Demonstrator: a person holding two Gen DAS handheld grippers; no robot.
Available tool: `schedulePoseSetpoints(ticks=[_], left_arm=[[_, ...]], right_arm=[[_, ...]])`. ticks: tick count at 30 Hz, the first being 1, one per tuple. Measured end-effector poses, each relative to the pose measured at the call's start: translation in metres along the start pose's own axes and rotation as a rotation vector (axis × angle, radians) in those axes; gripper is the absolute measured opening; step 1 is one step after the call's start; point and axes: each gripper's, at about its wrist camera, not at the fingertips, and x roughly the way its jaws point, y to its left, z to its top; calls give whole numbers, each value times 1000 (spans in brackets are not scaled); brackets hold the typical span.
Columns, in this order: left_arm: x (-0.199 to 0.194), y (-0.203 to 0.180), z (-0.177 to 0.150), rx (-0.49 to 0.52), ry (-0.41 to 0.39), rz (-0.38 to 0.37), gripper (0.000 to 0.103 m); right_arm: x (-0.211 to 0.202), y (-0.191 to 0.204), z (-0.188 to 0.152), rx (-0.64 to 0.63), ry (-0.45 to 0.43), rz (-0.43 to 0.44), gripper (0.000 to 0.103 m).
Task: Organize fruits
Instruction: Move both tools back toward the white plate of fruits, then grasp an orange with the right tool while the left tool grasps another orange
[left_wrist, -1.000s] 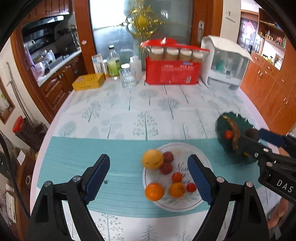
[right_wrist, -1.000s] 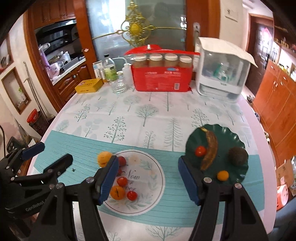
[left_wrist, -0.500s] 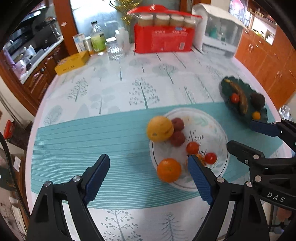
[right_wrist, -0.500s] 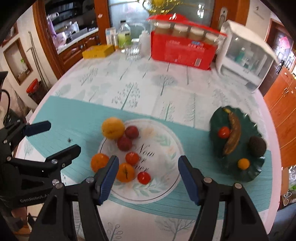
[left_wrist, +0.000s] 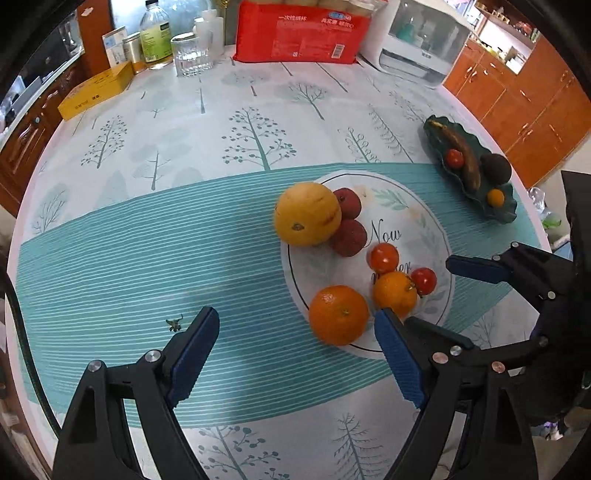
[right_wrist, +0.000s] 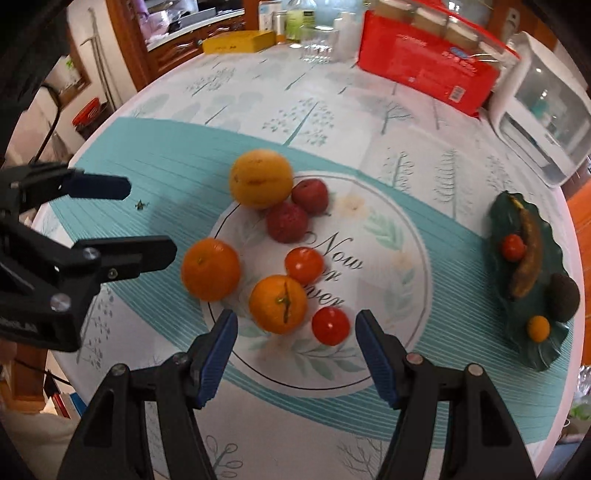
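Observation:
A white round plate (right_wrist: 388, 354) printed with leaves carries a large yellow fruit (right_wrist: 260, 178), two dark red fruits (right_wrist: 288, 221), two small tomatoes (right_wrist: 330, 325) and an orange (right_wrist: 277, 303). A second orange (right_wrist: 210, 268) sits at the plate's left rim. My right gripper (right_wrist: 293, 332) hovers open just short of the orange and the near tomato. My left gripper (left_wrist: 295, 328) is open over the teal cloth, left of the rim orange (left_wrist: 338, 314). A dark green leaf dish (right_wrist: 546, 354) at the right holds a banana, a tomato, a dark fruit and a tiny orange.
A red carton (left_wrist: 301, 31), a white appliance (left_wrist: 421, 48), a glass (left_wrist: 190, 55), bottles and a yellow box (left_wrist: 96, 90) line the far side. The round table's edge (left_wrist: 33, 369) runs close on the near left. Wooden cabinets stand at right.
Both grippers have come down toward the table and tipped further downward. The plate and fruits now fill much more of each view. Neither gripper has taken hold of anything.

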Motion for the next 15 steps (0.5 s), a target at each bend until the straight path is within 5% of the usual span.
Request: schedulePoseSetpoints(ticks=[8,10,12,15], left_arm=[[13,-4,1,7,39,-37,85],[17,-6,2,13,50,-41,85],[20,-7,2,16,56,-45,85],[23,-9,3,19,64,-50,85]], right_arm=[[19,8,3,-72,-21,-29,61],[18,9,5,-90,-41,-23,56],[18,12,5,-114,-49,-2,37],[17,15,3,-138,-59,-31,37]])
